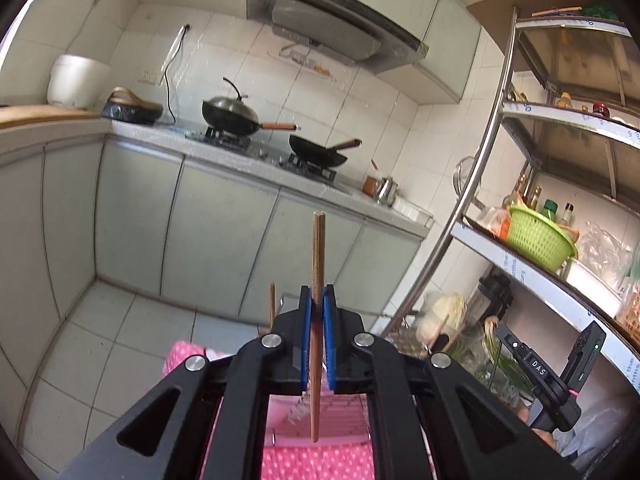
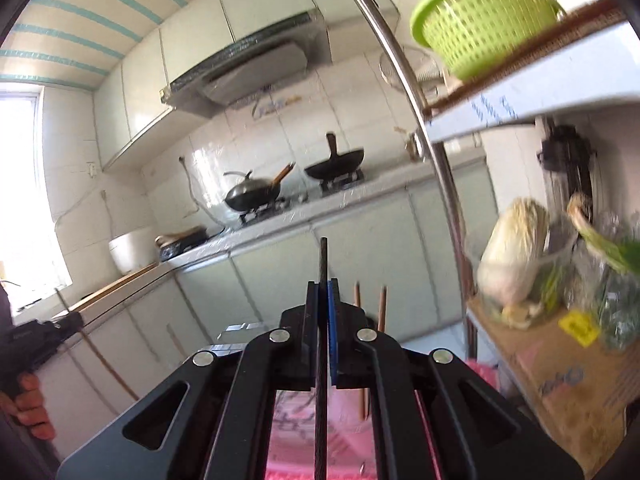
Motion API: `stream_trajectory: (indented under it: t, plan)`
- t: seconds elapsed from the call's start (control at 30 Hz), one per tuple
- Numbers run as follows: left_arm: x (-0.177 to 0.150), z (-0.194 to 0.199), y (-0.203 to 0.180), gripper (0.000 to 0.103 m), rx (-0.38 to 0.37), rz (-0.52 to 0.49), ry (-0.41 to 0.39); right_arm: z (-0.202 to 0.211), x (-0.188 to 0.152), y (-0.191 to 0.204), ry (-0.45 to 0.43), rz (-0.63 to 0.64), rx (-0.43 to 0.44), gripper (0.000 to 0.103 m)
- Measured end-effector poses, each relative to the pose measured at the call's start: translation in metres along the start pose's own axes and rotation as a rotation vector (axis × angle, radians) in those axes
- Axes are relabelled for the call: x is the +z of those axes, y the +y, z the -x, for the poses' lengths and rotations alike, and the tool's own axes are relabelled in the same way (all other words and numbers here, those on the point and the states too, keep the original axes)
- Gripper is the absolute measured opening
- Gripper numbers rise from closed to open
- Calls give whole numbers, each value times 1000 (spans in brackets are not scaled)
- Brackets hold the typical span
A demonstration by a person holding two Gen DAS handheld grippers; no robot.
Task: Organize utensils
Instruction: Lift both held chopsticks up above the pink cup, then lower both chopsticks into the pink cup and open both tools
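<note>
My left gripper (image 1: 318,294) is shut on a brown wooden chopstick (image 1: 318,248) that stands upright between the blue pads, above a pink holder (image 1: 320,420) on a pink dotted cloth. Another wooden chopstick (image 1: 272,306) stands just left of it. My right gripper (image 2: 323,290) is shut on a thin black chopstick (image 2: 323,260), also upright. Two wooden chopsticks (image 2: 382,308) stand just right of it, over the pink holder (image 2: 296,432). The right gripper's body shows at the lower right of the left wrist view (image 1: 548,376).
A counter (image 1: 248,156) with two black woks (image 1: 316,152) on a stove runs along the far wall. A metal shelf rack (image 1: 480,184) with a green basket (image 1: 538,238), bottles and vegetables stands close on the right. White tiled floor (image 1: 100,344) lies below.
</note>
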State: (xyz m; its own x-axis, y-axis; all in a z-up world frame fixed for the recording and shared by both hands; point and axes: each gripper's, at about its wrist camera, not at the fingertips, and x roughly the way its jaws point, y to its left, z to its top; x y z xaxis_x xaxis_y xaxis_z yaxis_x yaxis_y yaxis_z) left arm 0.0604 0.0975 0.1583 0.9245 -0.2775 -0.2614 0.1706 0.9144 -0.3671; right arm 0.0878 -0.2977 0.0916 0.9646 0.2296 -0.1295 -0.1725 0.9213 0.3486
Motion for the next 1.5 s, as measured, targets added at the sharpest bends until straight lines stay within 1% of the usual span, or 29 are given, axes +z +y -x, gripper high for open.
stream_trajectory:
  t: [0.13, 0.3, 0.4, 0.5, 0.57, 0.67, 0.77, 1.0, 1.1, 1.2, 1.27, 1.33, 1.47, 1.5]
  plan:
    - [15, -12, 3, 5, 35, -7, -25, -22, 3, 1, -74, 27, -9, 5]
    - [24, -34, 16, 5, 68, 25, -24, -51, 3, -3, -113, 63, -18, 5]
    - [27, -47, 21, 5, 73, 39, -21, -66, -2, -5, -122, 94, -30, 5]
    - [24, -56, 22, 5, 76, 30, -21, -78, -11, -10, -115, 99, -38, 5]
    - [20, -63, 19, 5, 89, 5, -21, -78, -19, -10, -119, 104, -43, 5]
    - [7, -73, 15, 5, 106, -28, 3, -79, -30, -13, -111, 94, -41, 5]
    - [-9, -79, 10, 5, 118, -54, 37, -76, -42, -18, -79, 71, -35, 5]
    - [-44, -87, 9, 5, 104, -46, 129, -50, -66, -23, -5, 35, -30, 5]
    - [-61, -89, 10, 5, 126, -53, 162, -45, -76, -28, 48, 12, -45, 5]
    - [-75, -94, 13, 5, 145, -50, 195, -49, -82, -34, 115, -21, -60, 5]
    - [-81, -97, 16, 5, 155, -49, 208, -55, -86, -38, 153, -40, -62, 5]
    - [-82, -98, 17, 5, 167, -50, 198, -59, -88, -41, 178, -57, -65, 5]
    - [-80, -98, 23, 6, 157, -20, 209, -62, -89, -41, 224, -67, -56, 5]
    - [-79, -95, 25, 6, 152, -6, 202, -62, -89, -41, 233, -71, -54, 5]
